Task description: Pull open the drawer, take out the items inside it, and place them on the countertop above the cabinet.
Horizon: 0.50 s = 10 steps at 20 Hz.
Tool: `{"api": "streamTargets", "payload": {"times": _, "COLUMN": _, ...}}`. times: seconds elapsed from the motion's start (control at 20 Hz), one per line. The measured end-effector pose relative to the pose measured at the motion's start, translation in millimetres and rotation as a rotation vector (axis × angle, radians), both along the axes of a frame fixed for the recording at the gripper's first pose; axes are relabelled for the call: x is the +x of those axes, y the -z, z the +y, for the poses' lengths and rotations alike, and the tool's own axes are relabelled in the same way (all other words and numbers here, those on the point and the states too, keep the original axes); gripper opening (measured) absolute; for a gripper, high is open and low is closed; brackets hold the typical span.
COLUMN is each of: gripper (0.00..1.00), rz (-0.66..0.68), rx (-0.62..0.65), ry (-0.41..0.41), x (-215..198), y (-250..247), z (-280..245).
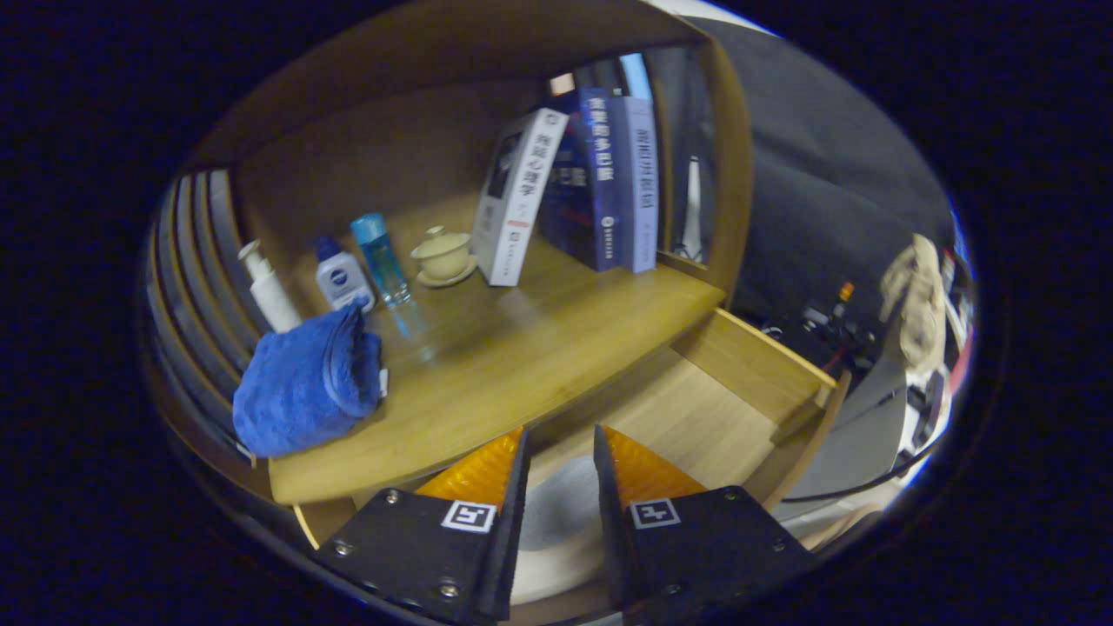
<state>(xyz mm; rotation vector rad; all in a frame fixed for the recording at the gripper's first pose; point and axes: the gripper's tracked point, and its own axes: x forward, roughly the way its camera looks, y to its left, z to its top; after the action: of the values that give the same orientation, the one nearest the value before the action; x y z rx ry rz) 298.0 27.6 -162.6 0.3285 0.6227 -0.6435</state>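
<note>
Drawer [739, 382], lower right of frame, pulled open; pale round item [556, 513] inside at lower centre, between the part-open gripper [561, 469] fingers, grip uncertain; blue towel [304, 382] on countertop [522, 356]; removal unfinished.

On the table [522, 365] beyond me I note a pump bottle [268, 291], a small white bottle [342, 276] and a clear blue bottle [381, 259] standing in a row, with a lidded cup on its saucer [443, 256] just beside them. Three books [578, 187] stand behind the cup, the nearest one leaning. Black cloth [826, 191] hangs off to the side.
</note>
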Motion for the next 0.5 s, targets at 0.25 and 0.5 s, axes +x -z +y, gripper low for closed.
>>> {"api": "streamTargets", "payload": {"times": 0.25, "gripper": 0.42, "rz": 0.017, "rx": 0.112, "ry": 0.234, "x": -24, "y": 24, "z": 6}}
{"api": "streamTargets", "payload": {"times": 0.5, "gripper": 0.44, "rz": 0.095, "rx": 0.116, "ry": 0.260, "x": -15, "y": 55, "z": 15}}
